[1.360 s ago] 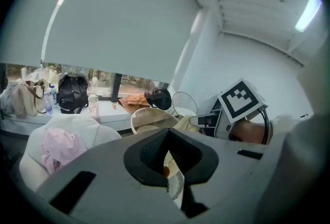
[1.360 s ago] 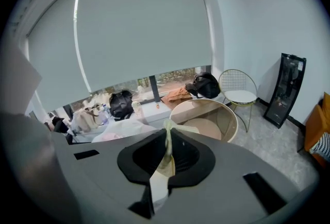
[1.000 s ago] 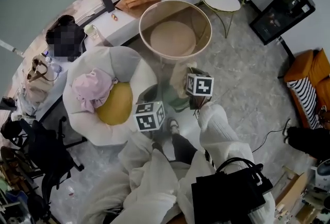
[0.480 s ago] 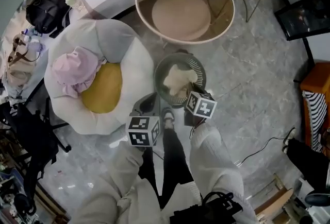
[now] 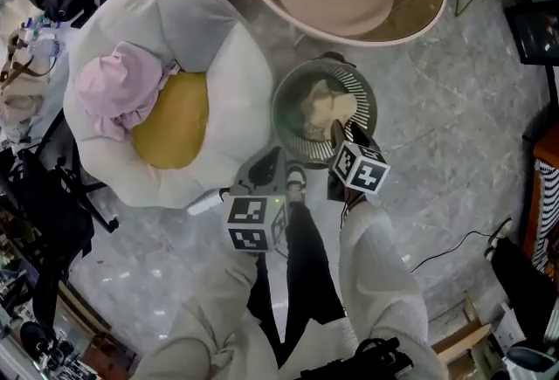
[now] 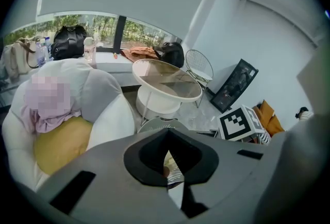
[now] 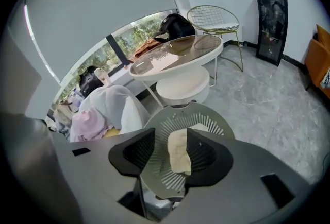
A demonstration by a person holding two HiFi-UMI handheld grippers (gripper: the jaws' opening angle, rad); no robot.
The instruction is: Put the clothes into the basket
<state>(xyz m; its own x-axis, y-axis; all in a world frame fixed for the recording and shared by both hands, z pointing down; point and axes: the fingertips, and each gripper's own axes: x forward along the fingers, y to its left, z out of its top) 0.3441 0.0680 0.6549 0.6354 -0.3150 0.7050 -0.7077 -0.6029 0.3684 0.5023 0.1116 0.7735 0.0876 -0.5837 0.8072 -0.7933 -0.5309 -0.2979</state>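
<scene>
Cream cloth (image 7: 179,153) is seen lying in the slatted basket (image 7: 203,115), unpressed between the jaws of the right claw (image 7: 170,140), just opened for its release; the left claw (image 6: 167,161) is clenched, empty.

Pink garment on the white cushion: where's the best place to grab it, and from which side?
Pinch the raised, bunched folds at the top of the pink garment, coming straight down from above; it lies crumpled in a heap on the white cushion.
</scene>
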